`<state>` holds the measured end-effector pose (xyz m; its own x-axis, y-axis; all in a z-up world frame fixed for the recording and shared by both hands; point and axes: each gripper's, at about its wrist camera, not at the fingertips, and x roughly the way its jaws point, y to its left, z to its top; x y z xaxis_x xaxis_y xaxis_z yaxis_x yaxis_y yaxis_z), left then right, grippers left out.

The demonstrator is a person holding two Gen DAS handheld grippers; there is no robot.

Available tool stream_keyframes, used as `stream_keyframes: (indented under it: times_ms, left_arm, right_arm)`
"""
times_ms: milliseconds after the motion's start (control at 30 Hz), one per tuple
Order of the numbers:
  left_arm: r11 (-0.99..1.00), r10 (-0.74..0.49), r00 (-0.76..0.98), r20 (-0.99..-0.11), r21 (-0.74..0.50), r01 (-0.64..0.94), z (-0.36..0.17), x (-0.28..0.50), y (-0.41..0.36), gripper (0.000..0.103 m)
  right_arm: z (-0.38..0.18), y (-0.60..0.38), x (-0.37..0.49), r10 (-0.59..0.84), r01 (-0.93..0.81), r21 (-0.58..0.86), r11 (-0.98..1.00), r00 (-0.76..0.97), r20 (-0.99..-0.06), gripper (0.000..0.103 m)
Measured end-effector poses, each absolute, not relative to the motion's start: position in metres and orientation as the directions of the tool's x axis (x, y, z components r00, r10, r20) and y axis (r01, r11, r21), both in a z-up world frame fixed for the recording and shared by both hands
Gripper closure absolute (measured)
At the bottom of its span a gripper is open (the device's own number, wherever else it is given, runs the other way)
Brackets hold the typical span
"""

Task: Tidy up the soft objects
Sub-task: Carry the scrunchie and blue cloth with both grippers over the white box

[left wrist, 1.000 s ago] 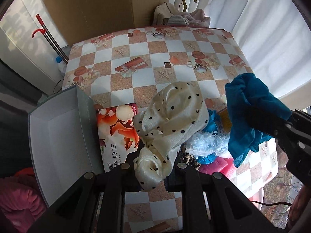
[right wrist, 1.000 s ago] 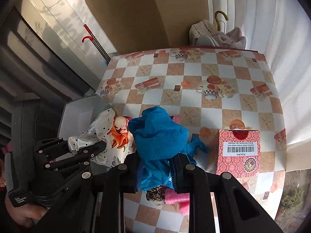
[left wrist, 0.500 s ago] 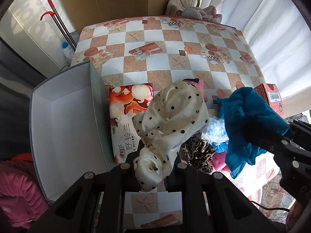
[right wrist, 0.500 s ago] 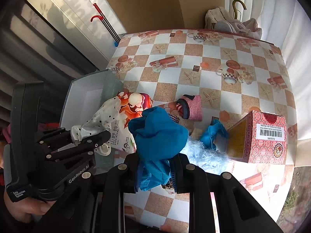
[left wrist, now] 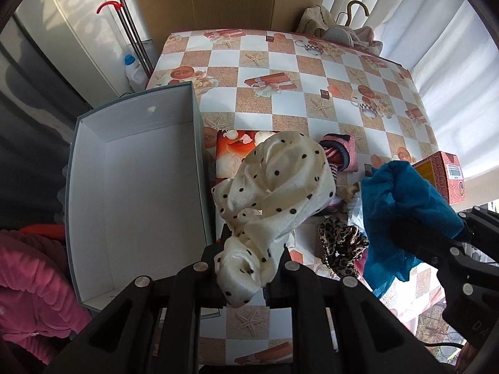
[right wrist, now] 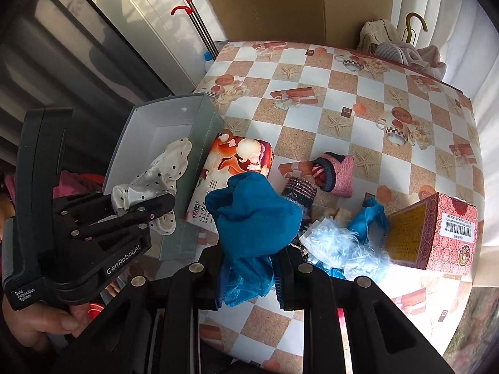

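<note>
My left gripper [left wrist: 249,249] is shut on a cream cloth with black dots [left wrist: 277,187], held in the air just right of the grey box [left wrist: 131,187], which is white inside and has nothing in it. From the right wrist view the same dotted cloth [right wrist: 156,174] hangs over the box's rim [right wrist: 205,124] in the left gripper [right wrist: 137,205]. My right gripper [right wrist: 249,268] is shut on a teal cloth [right wrist: 255,215] above the pile of soft things. That teal cloth [left wrist: 402,205] shows at the right of the left wrist view.
On the checkered table [left wrist: 280,93] lie a tissue pack [right wrist: 237,162], a pink knitted piece [right wrist: 340,171], a leopard scrunchie [left wrist: 340,243], pale blue fluff [right wrist: 343,246] and a red carton [right wrist: 436,233]. Pink fabric [left wrist: 28,286] lies left of the box. A hand [right wrist: 43,327] holds the left gripper.
Both grippers have carried their cloths leftward, toward the grey box. The box now fills more of the left wrist view, and the dotted cloth hangs at its right wall.
</note>
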<state>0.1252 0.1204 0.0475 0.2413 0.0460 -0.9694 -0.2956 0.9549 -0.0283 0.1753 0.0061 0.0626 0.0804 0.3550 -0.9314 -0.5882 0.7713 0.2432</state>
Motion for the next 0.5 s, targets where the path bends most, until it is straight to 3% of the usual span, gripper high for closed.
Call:
stream_keyframes:
  times_ms: [500]
  left_arm:
    - [0.934,0.054,0.253,-0.966,-0.041,-0.355,0.047,0.107,0.14,0.085]
  right_arm:
    - [0.061,0.024,0.164,0.332,-0.633,0.221,0.742,0.06,-0.941,0.078]
